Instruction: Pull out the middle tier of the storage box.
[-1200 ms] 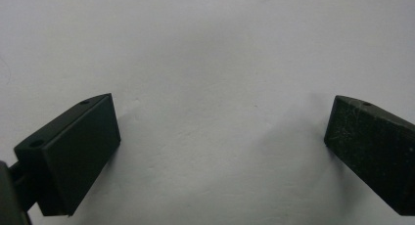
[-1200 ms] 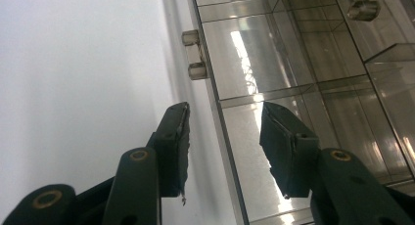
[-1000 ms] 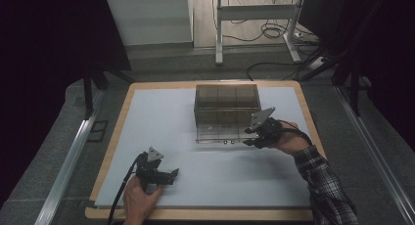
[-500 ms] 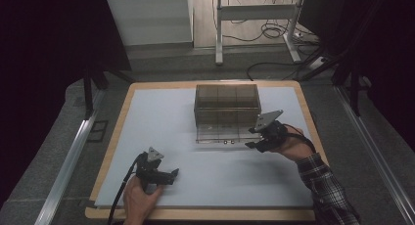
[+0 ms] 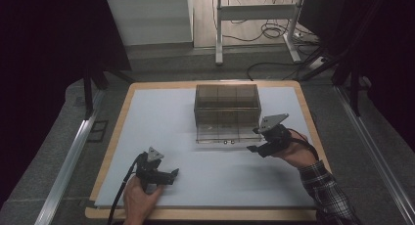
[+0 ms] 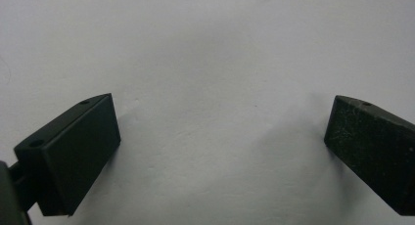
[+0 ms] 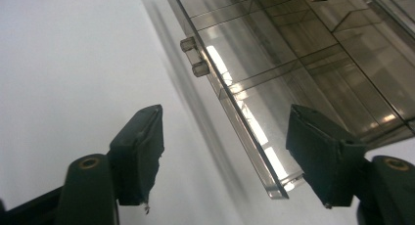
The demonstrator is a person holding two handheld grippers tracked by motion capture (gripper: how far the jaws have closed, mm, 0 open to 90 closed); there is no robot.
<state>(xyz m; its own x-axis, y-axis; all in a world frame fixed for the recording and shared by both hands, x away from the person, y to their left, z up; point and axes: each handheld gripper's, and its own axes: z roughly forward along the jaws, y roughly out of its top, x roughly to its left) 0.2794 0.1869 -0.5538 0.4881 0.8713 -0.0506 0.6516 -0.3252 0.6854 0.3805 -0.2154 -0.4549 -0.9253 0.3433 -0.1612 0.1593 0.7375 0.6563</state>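
We note the clear box [image 5: 227, 112] mid-table on white sheet [image 5: 161, 117], front flap down. R gripper [image 5: 260, 141] at flap's right corner, jaws just opening, straddling the edge, no grip. L gripper [image 5: 164, 175] open, empty, near front.

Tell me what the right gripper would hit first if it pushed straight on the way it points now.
Most likely the front edge of the clear box's opened lid, which lies just ahead between the open jaws of the right gripper; depth is hard to judge.

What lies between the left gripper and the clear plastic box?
Only bare white mat: in the high view nothing lies between the left gripper and the clear plastic box.
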